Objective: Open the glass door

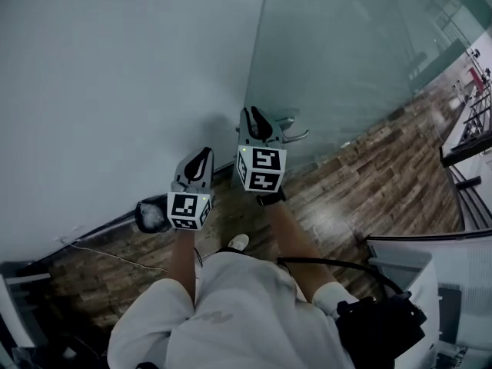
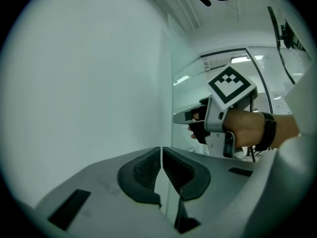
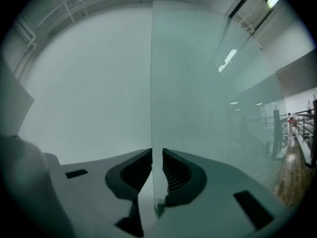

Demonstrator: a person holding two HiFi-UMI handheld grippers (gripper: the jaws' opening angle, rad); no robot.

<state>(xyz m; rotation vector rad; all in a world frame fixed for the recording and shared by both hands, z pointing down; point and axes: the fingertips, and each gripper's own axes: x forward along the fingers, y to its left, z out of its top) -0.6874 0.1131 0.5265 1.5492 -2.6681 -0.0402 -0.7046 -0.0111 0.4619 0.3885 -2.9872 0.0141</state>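
Two grippers are in use, one in each of the person's hands, and each carries one marker cube. Both forearms reach forward from the body, side by side.

The left gripper (image 1: 203, 154) is held about level and points at the white wall (image 1: 115, 75), just left of where the glass begins. Its jaws are closed, with only a sliver showing between the pads and nothing in them.

The right gripper (image 1: 250, 114) is held farther forward and also nearly level. In the left gripper view the person's hand is wrapped round its grip, with one dark band (image 2: 269, 131) at the wrist. Its jaws stand a narrow gap apart. Its own view shows the vertical edge of the single glass door (image 1: 346, 60) lined up in that gap. The pads do not visibly press on the glass, and it cannot be told whether the edge sits inside the gap or just beyond it.

One silver lever handle (image 1: 296, 135) juts from the door just right of the right gripper.

On the wood floor (image 1: 369, 183) lie one thin cable (image 1: 108, 254) near the wall and one white shoe (image 1: 239, 241) under the arms. One black bag (image 1: 380, 325) hangs at the person's right side.
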